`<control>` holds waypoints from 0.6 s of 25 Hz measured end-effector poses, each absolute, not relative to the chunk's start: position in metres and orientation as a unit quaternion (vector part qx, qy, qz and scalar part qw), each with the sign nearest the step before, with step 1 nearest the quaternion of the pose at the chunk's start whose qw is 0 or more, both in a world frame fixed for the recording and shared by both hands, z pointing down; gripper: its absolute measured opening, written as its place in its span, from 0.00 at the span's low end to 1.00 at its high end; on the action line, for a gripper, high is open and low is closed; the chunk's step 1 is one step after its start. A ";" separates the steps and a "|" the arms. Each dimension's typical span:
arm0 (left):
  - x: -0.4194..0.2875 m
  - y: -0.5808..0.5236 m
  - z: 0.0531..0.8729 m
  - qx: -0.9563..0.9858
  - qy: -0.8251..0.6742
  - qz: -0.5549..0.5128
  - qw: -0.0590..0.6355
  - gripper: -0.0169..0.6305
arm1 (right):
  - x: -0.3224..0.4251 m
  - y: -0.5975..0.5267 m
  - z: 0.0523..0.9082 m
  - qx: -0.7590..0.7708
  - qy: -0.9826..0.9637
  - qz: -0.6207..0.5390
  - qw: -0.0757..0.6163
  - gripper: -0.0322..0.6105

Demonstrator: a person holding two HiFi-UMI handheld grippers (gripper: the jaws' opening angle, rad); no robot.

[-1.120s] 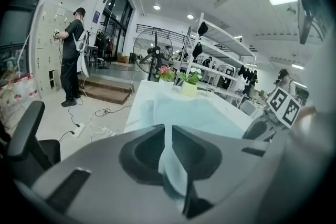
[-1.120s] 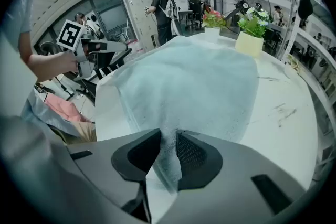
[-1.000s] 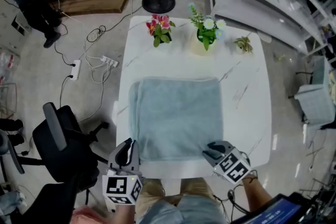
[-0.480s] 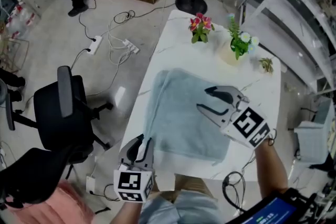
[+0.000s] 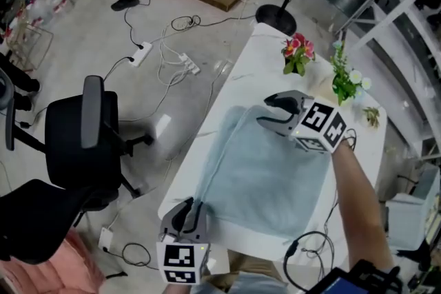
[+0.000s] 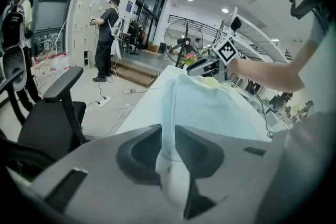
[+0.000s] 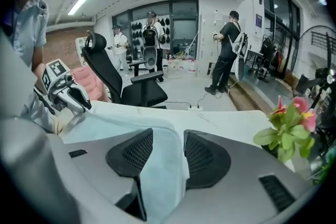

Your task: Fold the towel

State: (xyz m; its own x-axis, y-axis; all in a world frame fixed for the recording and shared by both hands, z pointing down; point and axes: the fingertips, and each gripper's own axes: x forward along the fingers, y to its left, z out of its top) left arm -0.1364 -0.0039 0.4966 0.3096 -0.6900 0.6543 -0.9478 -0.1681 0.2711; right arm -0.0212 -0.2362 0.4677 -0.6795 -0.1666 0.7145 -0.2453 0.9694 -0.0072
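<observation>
A pale blue towel lies flat on the white marble table, with a folded layer along its left side. My left gripper sits at the towel's near left corner. In the left gripper view its jaws are shut on the towel's edge. My right gripper hovers over the towel's far end. Its jaws are opening. In the right gripper view the towel shows in the gap and the pads do not press on it. The left gripper shows at that view's far left.
Pink flowers, a pot of white flowers and a small plant stand at the table's far end. A black office chair is left of the table. Power strips and cables lie on the floor. A fan stand is beyond.
My right gripper left the towel's near right corner, swung across to its far end and opened wider. The left gripper stayed at the near left corner. The head view turned.
</observation>
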 end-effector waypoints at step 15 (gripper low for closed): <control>-0.134 -0.006 0.475 0.737 -0.581 0.186 0.291 0.04 | -0.036 -0.231 0.426 0.115 -0.949 -0.002 0.292 0.11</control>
